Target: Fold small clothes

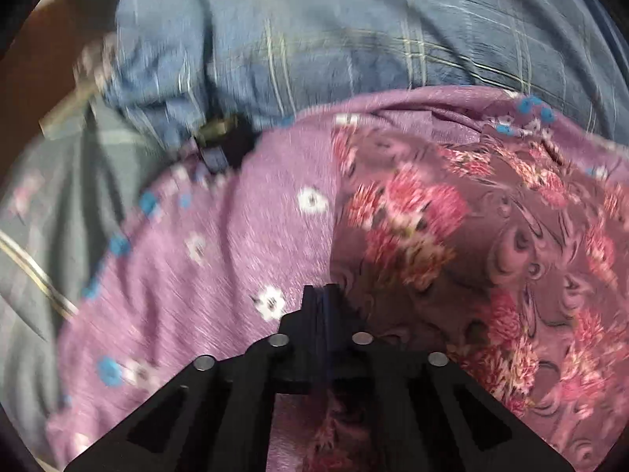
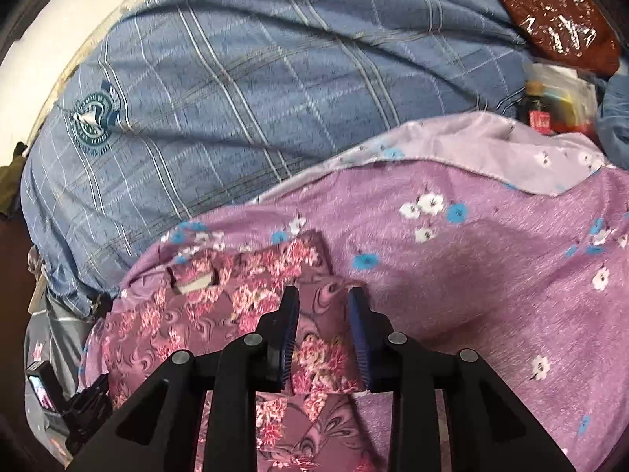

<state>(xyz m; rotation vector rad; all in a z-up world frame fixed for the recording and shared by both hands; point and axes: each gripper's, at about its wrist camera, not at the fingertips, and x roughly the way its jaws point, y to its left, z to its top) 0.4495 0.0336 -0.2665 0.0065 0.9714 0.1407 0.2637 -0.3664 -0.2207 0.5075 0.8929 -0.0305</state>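
Garment: the small floral garment [image 2: 236,314], dark mauve with pink flowers, lies on the lilac flowered sheet [image 2: 491,275], which covers a bed together with a blue checked blanket [image 2: 236,78].
Left gripper: the left gripper [image 1: 320,295] has its fingers pressed together; the garment's cloth [image 1: 452,255] lies just beside the tips and below them, but blur hides whether any cloth is pinched between them.
Right gripper: the right gripper [image 2: 322,299] has its fingers apart, one on each side of a narrow strip of the garment, with a gap to the cloth; it does not hold it.
Progress: the garment looks partly doubled over, with one straight edge near the right gripper, but it is wrinkled and not a tidy packet. I judge the folding is at an early or middle step.
Left to do: smoothing, at least one more fold, and putting it aside.
Edges: the far edge of the garment lies close to the border of the blue blanket.
Open room: the lilac sheet to the right of the garment is bare and wide; bottles and packets [image 2: 558,102] lie well apart at the far right.
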